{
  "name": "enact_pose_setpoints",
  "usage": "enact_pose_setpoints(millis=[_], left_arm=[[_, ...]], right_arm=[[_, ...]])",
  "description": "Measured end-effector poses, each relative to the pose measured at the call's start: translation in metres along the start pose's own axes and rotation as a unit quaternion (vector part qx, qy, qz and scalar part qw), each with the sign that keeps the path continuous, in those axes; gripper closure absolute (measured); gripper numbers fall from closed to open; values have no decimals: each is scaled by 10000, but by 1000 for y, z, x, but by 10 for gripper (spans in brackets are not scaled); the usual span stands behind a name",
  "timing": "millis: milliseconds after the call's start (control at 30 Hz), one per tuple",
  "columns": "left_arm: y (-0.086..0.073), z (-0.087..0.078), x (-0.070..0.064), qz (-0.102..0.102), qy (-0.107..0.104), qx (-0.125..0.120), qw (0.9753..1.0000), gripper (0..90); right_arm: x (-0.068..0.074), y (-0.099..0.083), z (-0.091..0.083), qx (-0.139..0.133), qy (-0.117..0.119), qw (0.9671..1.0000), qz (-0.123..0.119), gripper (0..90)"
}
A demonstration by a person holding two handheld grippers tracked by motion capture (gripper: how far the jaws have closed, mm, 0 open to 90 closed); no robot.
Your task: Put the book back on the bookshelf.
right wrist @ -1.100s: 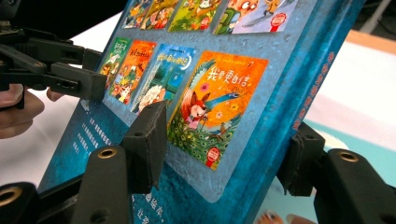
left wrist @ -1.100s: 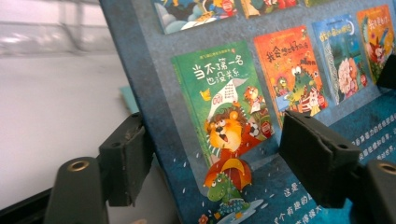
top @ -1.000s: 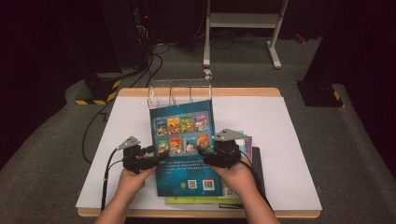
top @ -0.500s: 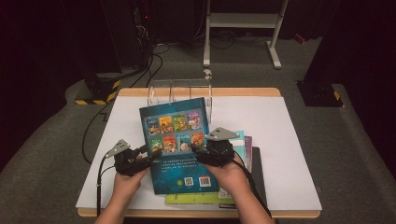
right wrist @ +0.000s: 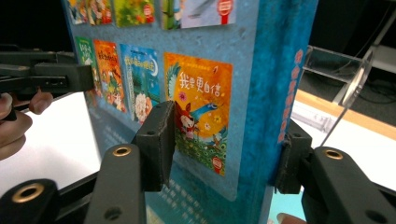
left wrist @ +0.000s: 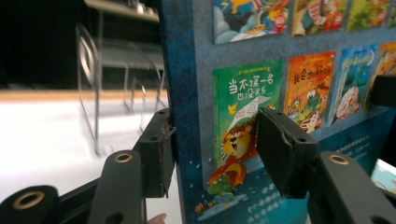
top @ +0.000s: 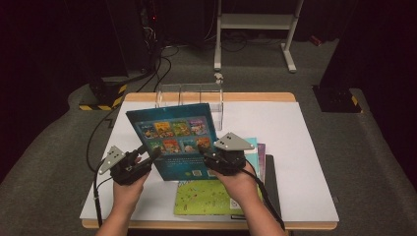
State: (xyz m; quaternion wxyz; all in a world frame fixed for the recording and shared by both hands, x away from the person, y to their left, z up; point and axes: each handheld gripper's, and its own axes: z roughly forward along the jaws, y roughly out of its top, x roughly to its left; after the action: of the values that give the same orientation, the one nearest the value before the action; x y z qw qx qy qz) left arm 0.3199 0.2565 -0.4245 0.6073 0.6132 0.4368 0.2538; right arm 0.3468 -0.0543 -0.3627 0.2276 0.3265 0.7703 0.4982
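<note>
A blue picture book [top: 172, 140] with small cover pictures on its back is held up off the table, tilted, between both grippers. My left gripper [top: 143, 158] is shut on its left edge; in the left gripper view the book [left wrist: 303, 70] stands between the two jaws. My right gripper [top: 215, 160] is shut on the book's right edge; in the right gripper view one jaw presses the cover [right wrist: 201, 102] and the other sits behind the spine. The left gripper [right wrist: 51, 77] also shows there, on the far edge.
A clear acrylic book stand [top: 189, 96] stands at the table's back, just behind the book. A green book [top: 206, 196] and other flat books [top: 256, 152] lie under my right hand. A white mat [top: 295, 142] covers the wooden table.
The blue book has been raised more upright and swung leftwards, its top leaning left. Both grippers have shifted a little to the left with it.
</note>
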Motion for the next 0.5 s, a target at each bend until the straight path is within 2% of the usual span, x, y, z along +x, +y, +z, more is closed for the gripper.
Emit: enact_pose_setpoints(millis=[133, 300, 400, 500], left_arm=[[4, -4, 1, 77, 27, -231, 9997, 482], [6, -2, 6, 132, 49, -329, 9994, 487], [9, 4, 11, 105, 11, -261, 9996, 487], [12, 9, 15, 221, 51, -215, 9995, 486]], right_arm=[[4, 3, 0, -94, 22, 9999, -84, 487], [5, 8, 5, -174, -12, 9997, -145, 482], [3, 9, 9, -220, -61, 9996, -185, 481], [-2, 9, 15, -229, -52, 9997, -117, 480]])
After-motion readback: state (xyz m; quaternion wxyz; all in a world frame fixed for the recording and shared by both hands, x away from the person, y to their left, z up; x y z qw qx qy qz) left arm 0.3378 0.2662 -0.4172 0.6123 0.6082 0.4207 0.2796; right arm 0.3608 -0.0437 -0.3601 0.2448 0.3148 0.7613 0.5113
